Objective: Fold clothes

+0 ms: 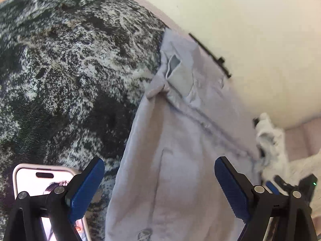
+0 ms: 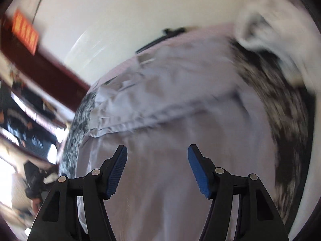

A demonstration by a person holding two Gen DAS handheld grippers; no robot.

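Observation:
A pale lavender-grey shirt (image 1: 180,150) lies spread on a black-and-white mottled cover (image 1: 60,70), its collar and chest pocket toward the far end. My left gripper (image 1: 159,166) is open and empty, its blue pads apart just above the shirt's lower part. In the right wrist view the same shirt (image 2: 170,104) fills the middle, with a folded seam running across it. My right gripper (image 2: 157,154) is open and empty above the shirt. The right view is blurred by motion.
A phone (image 1: 40,182) with a lit screen lies on the mottled cover by my left finger. White crumpled clothes (image 1: 270,140) sit at the right, also showing in the right view (image 2: 266,30). A cream wall (image 1: 250,20) stands behind. Dark red shelving (image 2: 40,64) is at the left.

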